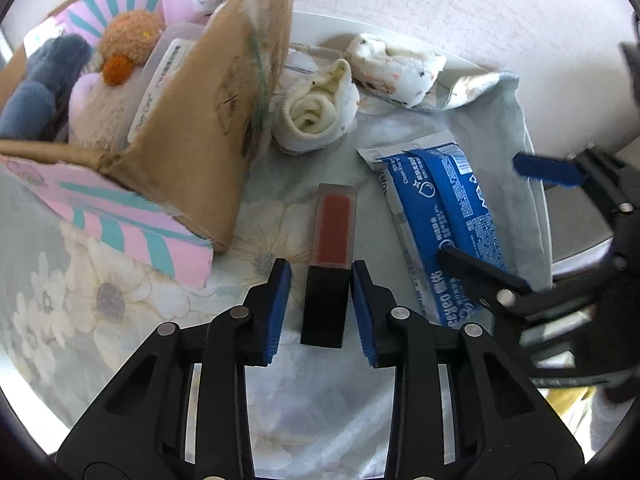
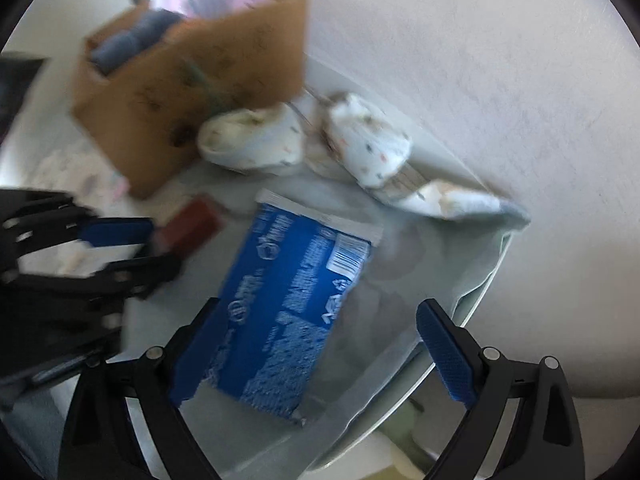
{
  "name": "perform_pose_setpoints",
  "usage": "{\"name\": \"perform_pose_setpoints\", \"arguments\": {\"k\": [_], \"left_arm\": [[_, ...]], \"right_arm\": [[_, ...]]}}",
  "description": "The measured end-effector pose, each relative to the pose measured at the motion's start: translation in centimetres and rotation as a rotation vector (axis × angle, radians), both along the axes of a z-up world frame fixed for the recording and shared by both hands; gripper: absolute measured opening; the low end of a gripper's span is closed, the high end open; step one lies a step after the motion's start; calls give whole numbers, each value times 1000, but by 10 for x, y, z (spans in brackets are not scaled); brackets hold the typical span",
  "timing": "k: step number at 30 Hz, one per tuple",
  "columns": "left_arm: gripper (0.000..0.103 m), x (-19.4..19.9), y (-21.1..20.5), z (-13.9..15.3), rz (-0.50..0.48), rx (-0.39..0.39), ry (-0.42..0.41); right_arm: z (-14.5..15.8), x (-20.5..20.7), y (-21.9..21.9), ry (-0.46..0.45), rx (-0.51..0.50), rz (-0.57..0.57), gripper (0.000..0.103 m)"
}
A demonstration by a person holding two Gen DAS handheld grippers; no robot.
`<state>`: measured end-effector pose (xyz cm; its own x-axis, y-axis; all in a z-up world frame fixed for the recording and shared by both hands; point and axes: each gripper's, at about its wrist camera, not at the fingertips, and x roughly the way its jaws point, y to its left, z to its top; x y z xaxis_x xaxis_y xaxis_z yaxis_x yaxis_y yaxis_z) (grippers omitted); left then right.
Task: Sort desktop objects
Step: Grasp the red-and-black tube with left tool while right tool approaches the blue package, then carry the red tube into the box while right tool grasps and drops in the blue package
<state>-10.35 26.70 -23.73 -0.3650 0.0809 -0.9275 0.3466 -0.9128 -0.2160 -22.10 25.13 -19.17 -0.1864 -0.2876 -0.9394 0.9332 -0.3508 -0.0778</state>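
Cardboard box (image 1: 224,92) stands open on the floral cloth (image 1: 100,300) covering the surface, at the left of the left wrist view. In it sit one orange plush toy (image 1: 128,42), one blue plush (image 1: 44,84), one pale plush (image 1: 96,108) and one clear plastic case (image 1: 160,80) leaning against the box wall; pink printed packaging (image 1: 120,224) lies against the box's near side. Outside the box, two rolled white socks (image 1: 320,112) (image 1: 392,68) lie just beside its far corner. One lip gloss tube (image 1: 330,256) with a black cap lies on the cloth, its cap between the left gripper (image 1: 320,296) fingers, which stand slightly apart: the right pad seems to touch the cap, the left shows a small gap. One blue wipes pack (image 1: 440,224) lies near the tube, to its right. The right gripper (image 2: 320,356) is spread wide over the near end of that pack, one finger over its edge, gripping nothing. The right wrist view is blurred.
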Motion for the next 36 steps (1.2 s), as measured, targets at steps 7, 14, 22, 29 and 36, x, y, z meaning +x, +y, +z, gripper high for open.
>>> {"name": "perform_pose_setpoints", "arguments": {"k": [7, 14, 22, 29, 36], "left_arm": [[20, 9, -5, 9, 38, 114, 32], [20, 21, -11, 14, 63, 171, 51], [19, 52, -40, 0, -5, 106, 29], [19, 52, -25, -3, -132, -50, -6], [18, 65, -44, 8, -113, 20, -2]], "right_arm": [[1, -17, -4, -116, 26, -47, 94], [-8, -28, -7, -154, 72, -89, 94], [-19, -31, -4, -81, 103, -80, 76], [-10, -46, 5, -94, 54, -80, 61], [17, -67, 19, -103, -17, -113, 60]]}}
